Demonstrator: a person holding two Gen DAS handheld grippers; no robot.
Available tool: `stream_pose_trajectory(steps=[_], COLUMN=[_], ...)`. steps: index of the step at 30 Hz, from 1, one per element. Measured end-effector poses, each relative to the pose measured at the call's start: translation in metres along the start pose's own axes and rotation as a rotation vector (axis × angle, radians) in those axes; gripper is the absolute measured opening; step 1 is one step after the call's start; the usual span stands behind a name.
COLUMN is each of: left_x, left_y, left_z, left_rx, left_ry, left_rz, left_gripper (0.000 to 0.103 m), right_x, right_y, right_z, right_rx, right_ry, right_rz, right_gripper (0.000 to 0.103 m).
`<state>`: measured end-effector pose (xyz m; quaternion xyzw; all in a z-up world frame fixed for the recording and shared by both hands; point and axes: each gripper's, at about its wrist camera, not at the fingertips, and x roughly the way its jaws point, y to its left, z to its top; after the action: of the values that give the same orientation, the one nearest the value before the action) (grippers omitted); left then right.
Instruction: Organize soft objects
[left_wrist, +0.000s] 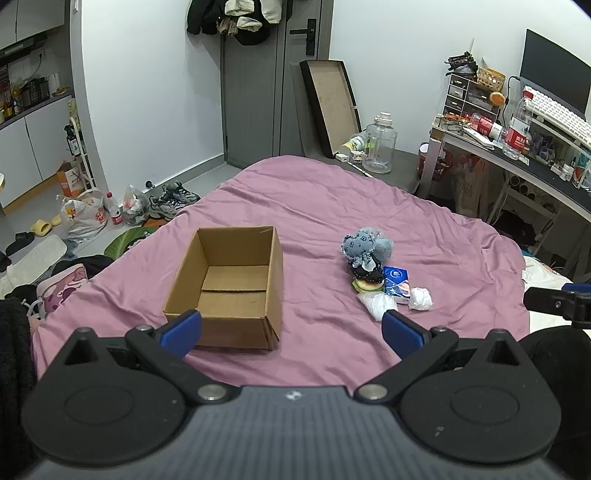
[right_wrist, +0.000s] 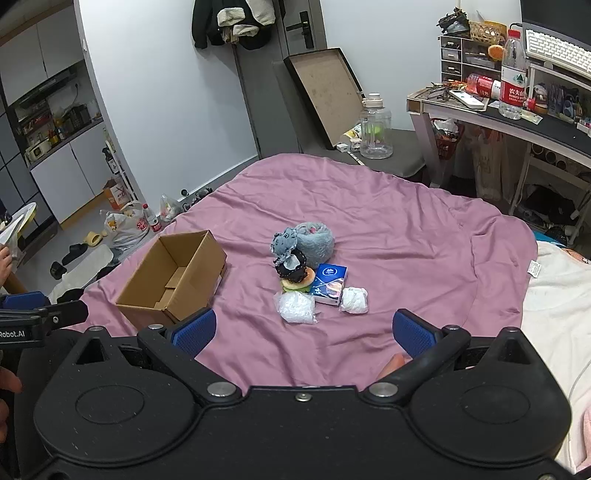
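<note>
An open, empty cardboard box (left_wrist: 229, 284) (right_wrist: 173, 277) sits on the pink bedsheet (left_wrist: 314, 206). To its right lies a pile of soft things: a blue-grey plush toy (left_wrist: 364, 245) (right_wrist: 303, 240), a black frilly piece (right_wrist: 291, 267), a burger-shaped toy (right_wrist: 295, 284), a blue tissue pack (left_wrist: 397, 280) (right_wrist: 328, 282), a clear plastic bag (right_wrist: 295, 306) and a white wad (left_wrist: 421, 298) (right_wrist: 354, 300). My left gripper (left_wrist: 291, 330) is open, low in front of the box. My right gripper (right_wrist: 303, 330) is open and empty, just short of the pile.
A desk (left_wrist: 535, 162) crowded with bottles and a keyboard stands at the right. A large clear jug (left_wrist: 380, 146) and a leaning tray (left_wrist: 330, 103) stand past the bed's far end. Bags, shoes and slippers (left_wrist: 110, 214) lie on the floor at left.
</note>
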<state>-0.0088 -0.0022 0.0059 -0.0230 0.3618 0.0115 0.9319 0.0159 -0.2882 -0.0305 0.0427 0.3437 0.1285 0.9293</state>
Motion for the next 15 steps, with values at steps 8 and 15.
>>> stream_pose_trajectory(steps=[8,15], left_x=[-0.0012,-0.0014], left_y=[-0.0003,-0.0007], left_z=[0.0004,0.0010], left_rx=[-0.005,-0.006], left_ry=[0.000,-0.001], left_rz=[0.001,0.000], left_gripper=[0.103,0.103], right_x=[0.0004,-0.0005], right_y=[0.0012,0.0003], right_z=[0.0014,0.0016], right_rx=[-0.001,-0.002], right_ry=[0.003,0.002], right_rz=[-0.007,-0.004], right_gripper=[0.103,0.103])
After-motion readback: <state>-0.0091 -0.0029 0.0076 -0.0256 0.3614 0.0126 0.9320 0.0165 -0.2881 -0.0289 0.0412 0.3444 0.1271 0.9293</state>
